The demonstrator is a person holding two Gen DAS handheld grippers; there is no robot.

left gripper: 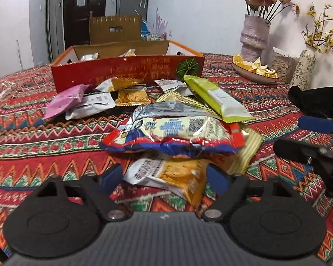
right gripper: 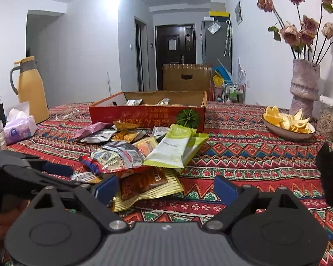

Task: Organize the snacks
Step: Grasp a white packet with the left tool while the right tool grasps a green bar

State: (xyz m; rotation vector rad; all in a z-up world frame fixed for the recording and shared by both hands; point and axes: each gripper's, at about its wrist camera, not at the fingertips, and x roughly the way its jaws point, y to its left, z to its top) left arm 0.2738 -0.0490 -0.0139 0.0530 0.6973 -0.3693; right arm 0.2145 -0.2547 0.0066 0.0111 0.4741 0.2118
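Note:
A pile of snack packets lies on the patterned tablecloth (left gripper: 33, 137) in front of a red cardboard box (left gripper: 126, 68) (right gripper: 144, 115) that holds several packets. In the left wrist view my left gripper (left gripper: 165, 178) is open around a white-and-orange packet (left gripper: 166, 173); its blue pads stand close beside it. Just beyond lies a red, blue and cream bag (left gripper: 173, 133). My right gripper (right gripper: 166, 188) is open, and a gold packet (right gripper: 144, 186) lies by its left pad. A green packet (right gripper: 177, 148) tops the pile.
A vase of dried roses (right gripper: 304, 84) and a bowl of orange peel (right gripper: 288, 122) stand at the right. A yellow jug (right gripper: 31, 88) and a tissue pack (right gripper: 17, 128) sit at the far left. A pink packet (left gripper: 64, 99) lies left of the pile.

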